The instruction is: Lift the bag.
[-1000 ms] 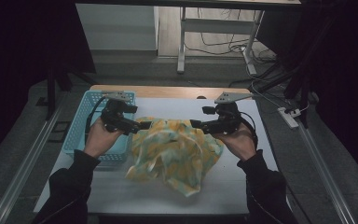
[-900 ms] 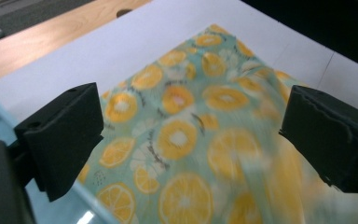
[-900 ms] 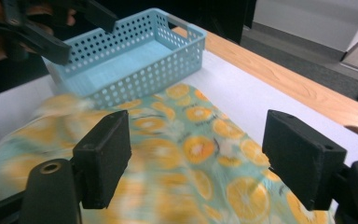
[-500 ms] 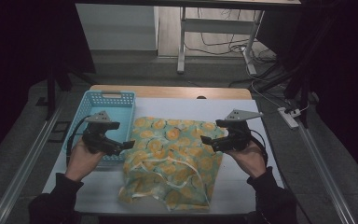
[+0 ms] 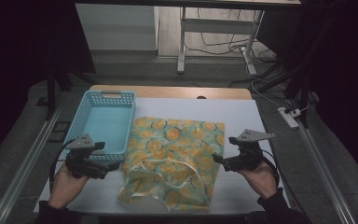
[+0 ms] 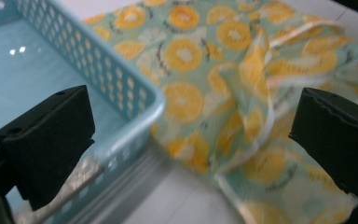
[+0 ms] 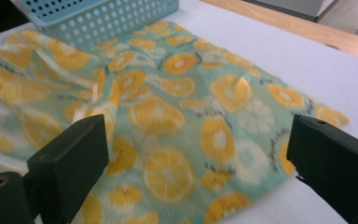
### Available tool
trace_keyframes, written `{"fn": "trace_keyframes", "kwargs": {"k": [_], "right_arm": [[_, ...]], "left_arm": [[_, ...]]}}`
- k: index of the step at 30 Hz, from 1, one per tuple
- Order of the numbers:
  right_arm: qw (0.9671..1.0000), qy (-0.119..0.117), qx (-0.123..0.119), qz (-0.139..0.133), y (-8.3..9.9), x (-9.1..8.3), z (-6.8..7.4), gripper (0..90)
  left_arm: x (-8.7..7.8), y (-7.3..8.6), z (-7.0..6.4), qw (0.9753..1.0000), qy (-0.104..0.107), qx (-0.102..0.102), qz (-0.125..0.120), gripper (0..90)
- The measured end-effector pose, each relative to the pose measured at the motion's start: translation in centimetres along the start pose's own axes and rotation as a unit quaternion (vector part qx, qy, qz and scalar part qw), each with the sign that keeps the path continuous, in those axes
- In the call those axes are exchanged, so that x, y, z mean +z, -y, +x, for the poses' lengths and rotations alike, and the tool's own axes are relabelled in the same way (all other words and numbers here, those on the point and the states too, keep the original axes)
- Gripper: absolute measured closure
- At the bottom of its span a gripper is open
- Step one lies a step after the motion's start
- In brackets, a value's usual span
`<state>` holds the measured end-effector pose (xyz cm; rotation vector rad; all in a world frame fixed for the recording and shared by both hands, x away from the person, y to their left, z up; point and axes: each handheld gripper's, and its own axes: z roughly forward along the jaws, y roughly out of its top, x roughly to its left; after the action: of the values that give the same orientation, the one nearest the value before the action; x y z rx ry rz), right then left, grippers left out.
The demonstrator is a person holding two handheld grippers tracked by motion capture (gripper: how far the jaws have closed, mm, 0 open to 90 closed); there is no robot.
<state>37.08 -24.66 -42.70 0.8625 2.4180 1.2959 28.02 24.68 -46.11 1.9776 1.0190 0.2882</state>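
With both the left gripper [image 5: 103,169] and right gripper [image 5: 220,161] gaping empty beside the spread orange-print cloth [image 5: 177,154], folding looks next, needing fresh corner grips.

Cloth and basket on the table

The cloth [image 5: 175,161] lies mid-table, toward the near edge; the basket [image 5: 103,125] sits just left of it, touching. One gripper [image 5: 114,166] flanks the cloth's left, another [image 5: 217,161] its right.
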Motion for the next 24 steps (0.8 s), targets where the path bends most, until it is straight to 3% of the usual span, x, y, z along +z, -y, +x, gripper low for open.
{"fn": "trace_keyframes", "kwargs": {"k": [6,11,19,24], "right_arm": [[0.9997,0.025,0.007,0.0,2.6,-0.9,0.2,0.0],[0.999,0.039,0.023,0.007,4.8,-1.6,0.3,0.0],[0.9969,0.06,0.044,0.026,8.3,-2.6,0.6,0.0],[0.9951,0.076,0.042,0.046,10.0,-3.0,0.9,0.0]], "left_arm": [[-0.9,2.8,-0.5,0.9998,-0.013,-0.014,0.0,0.0],[-1.7,5.0,-0.5,0.9991,-0.019,-0.038,-0.008,0.0],[-2.5,7.5,-0.9,0.9982,-0.038,-0.046,0.004,0.0],[-2.6,9.0,-0.8,0.9972,-0.044,-0.057,0.019,0.0]]}}
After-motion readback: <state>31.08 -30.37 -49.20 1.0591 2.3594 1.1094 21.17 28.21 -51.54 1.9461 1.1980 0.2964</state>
